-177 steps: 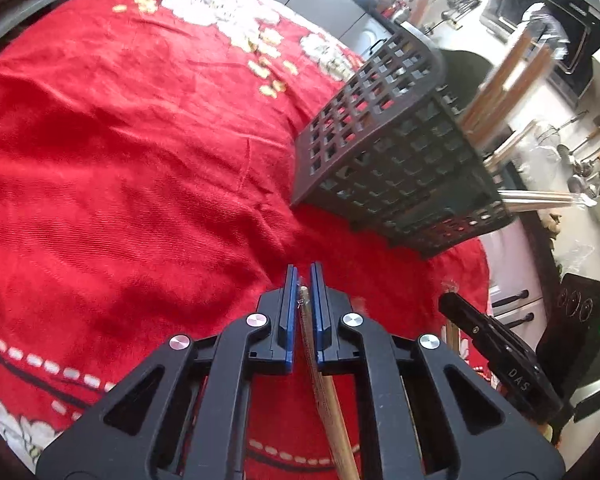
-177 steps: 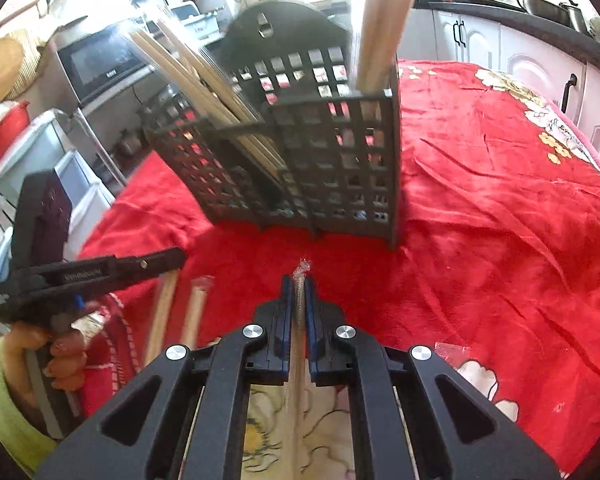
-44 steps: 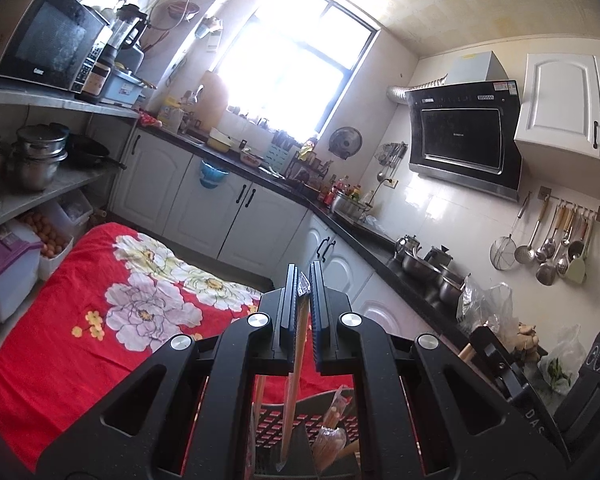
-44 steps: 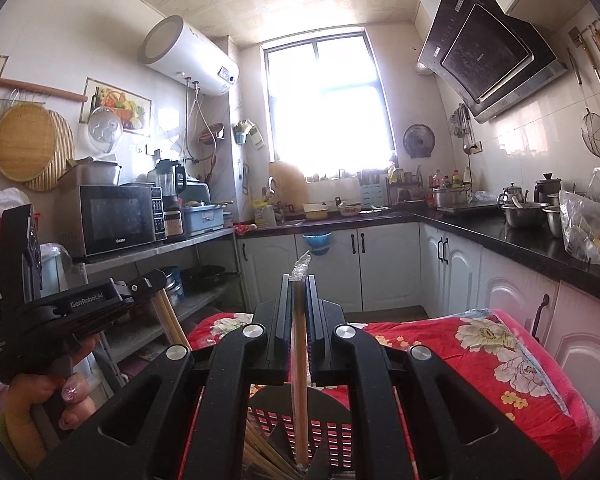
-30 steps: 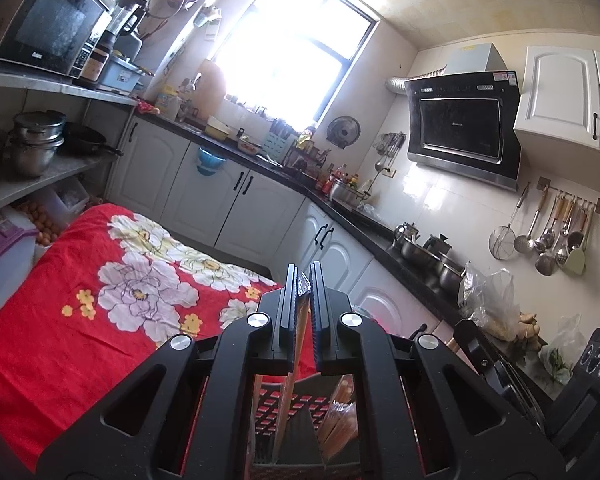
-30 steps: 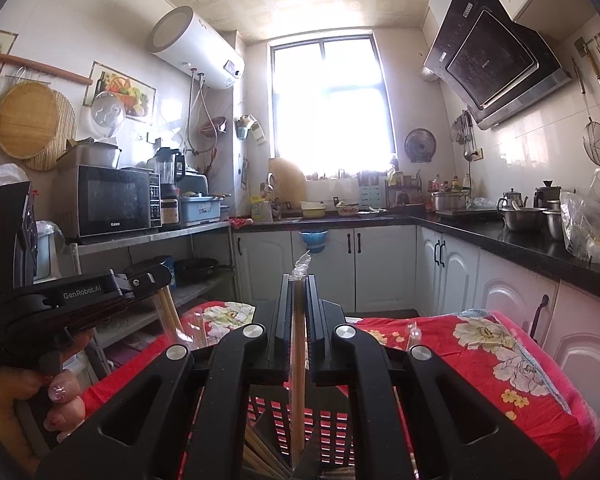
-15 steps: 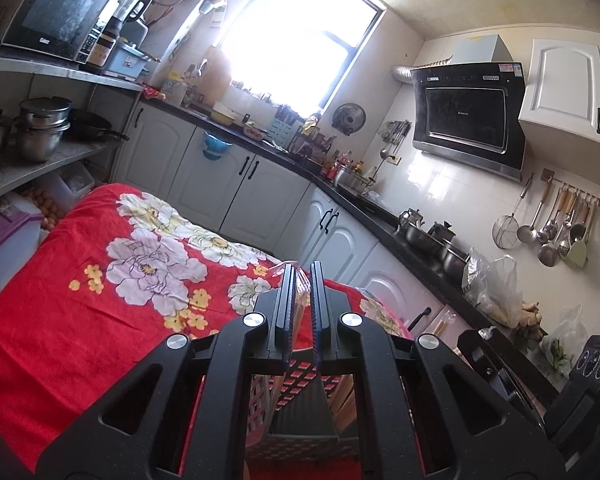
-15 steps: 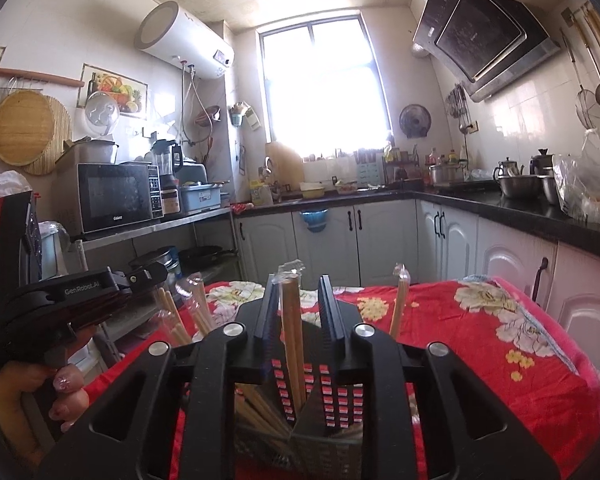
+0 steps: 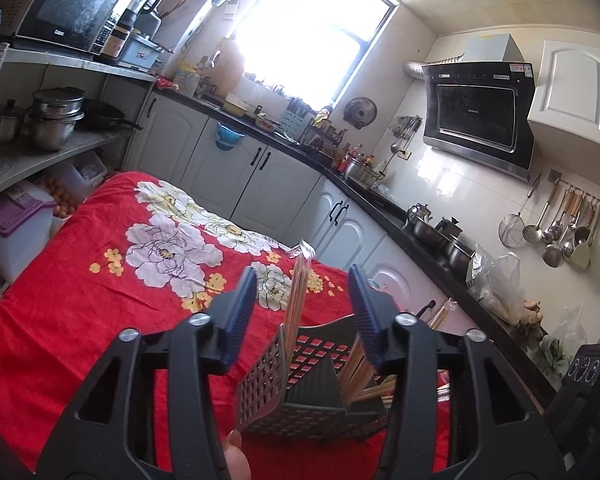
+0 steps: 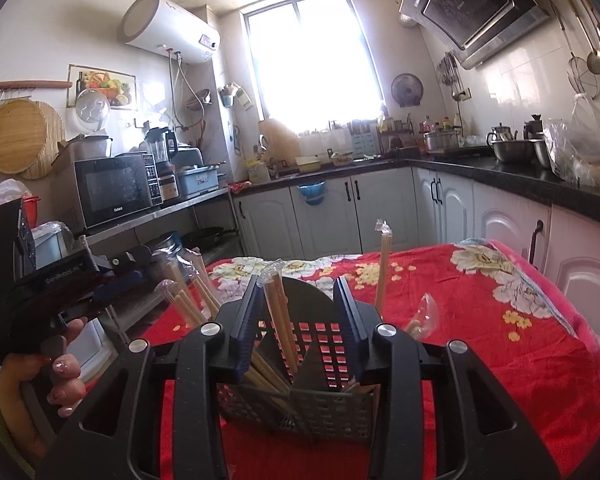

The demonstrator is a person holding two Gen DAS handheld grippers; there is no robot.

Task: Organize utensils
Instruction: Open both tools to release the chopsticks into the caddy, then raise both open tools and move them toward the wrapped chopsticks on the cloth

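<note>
Wooden chopsticks in clear wrappers are going into the holder now, and both grippers have just been opening their jaws: the left gripper [image 9: 302,312] stands with its fingers [image 9: 240,316] spread wide, and the wrapped pair of chopsticks [image 9: 296,288] it hovers over stands free in the gap, touching neither pad, its lower end down inside the grey slotted utensil basket [image 9: 312,376]. Over on the right wrist view it's the same story: the right gripper [image 10: 300,320] has its fingers [image 10: 247,320] parted, and a wrapped chopstick pair [image 10: 278,320] leans just beside the left-hand pad without being pinched, foot already in a compartment of the basket [image 10: 320,396]. So both drops look done, I'd say. That basket sits on the red flowered cloth [image 10: 500,340] covering the counter, close to its near edge, right below both sets of fingers. More sticks already fill it: a bundle [image 10: 188,300] fanning out on its left side, one tall wrapped stick [image 10: 382,268] rising at its right. How much remains is hard to call, since the near strip of the counter is hidden behind the grippers; any utensils still lying there can't be seen. The far half of the cloth shows nothing loose.
</note>
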